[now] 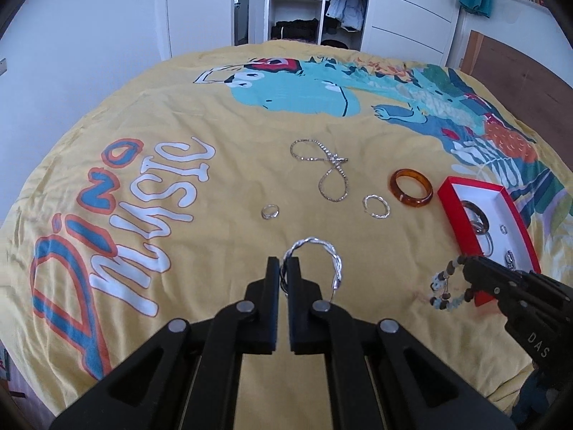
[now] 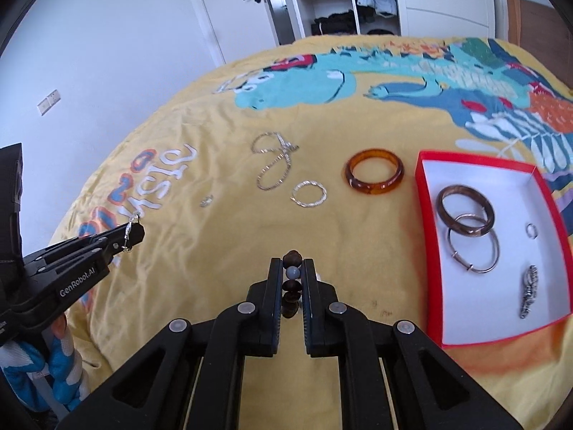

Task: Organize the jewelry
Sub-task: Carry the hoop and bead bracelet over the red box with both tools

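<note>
My left gripper (image 1: 285, 263) is shut on a twisted silver bangle (image 1: 333, 256), held above the yellow bedspread; it also shows in the right wrist view (image 2: 133, 231). My right gripper (image 2: 292, 263) is shut on a beaded bracelet (image 2: 291, 279) of brown and pale blue beads; in the left wrist view the bracelet (image 1: 444, 281) hangs from that gripper (image 1: 469, 272) beside the red box (image 1: 453, 211). The red box (image 2: 429, 222) has a white inside and holds a brown bangle (image 2: 452, 220), a silver hoop (image 2: 490, 261), a small ring (image 2: 531, 230) and a sparkly piece (image 2: 529, 291).
On the bedspread lie an amber bangle (image 2: 374, 176), a thin silver bangle (image 2: 308, 194), a looped silver chain (image 2: 274, 165) and a small silver ring (image 2: 206, 200). A door and an open wardrobe stand beyond the bed.
</note>
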Demonstrator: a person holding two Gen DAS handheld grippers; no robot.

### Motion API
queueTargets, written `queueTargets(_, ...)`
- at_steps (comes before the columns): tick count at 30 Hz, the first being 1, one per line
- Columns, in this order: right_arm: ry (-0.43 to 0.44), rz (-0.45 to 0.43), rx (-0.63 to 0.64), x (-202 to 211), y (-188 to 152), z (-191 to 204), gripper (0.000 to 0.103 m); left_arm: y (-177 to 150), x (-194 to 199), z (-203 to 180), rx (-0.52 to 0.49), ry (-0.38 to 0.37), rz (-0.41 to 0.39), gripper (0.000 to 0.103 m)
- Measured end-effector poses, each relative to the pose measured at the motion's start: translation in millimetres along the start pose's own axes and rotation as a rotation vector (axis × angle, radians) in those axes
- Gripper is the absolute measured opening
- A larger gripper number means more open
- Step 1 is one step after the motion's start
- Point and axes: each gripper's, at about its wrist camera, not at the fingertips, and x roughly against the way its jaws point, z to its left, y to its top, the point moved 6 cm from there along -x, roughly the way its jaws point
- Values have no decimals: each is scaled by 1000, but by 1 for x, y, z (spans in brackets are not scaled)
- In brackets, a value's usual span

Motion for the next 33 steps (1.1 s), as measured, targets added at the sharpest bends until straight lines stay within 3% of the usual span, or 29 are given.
queueTargets(8, -30, -90, -12, 59, 8, -9, 10, 5, 37, -29, -31, -58, -41, 3)
queueTargets(17, -144, -154, -72, 103, 22, -88, 10, 12, 36, -123, -160, -171, -35, 3)
queueTargets(26, -214, -130, -135, 82, 28, -172, 10, 8, -6, -230, -311, -261, 17, 3)
queueTargets(33, -228, -86, -187, 39, 21, -226, 10, -8, -57, -286, -388, -269, 86, 3)
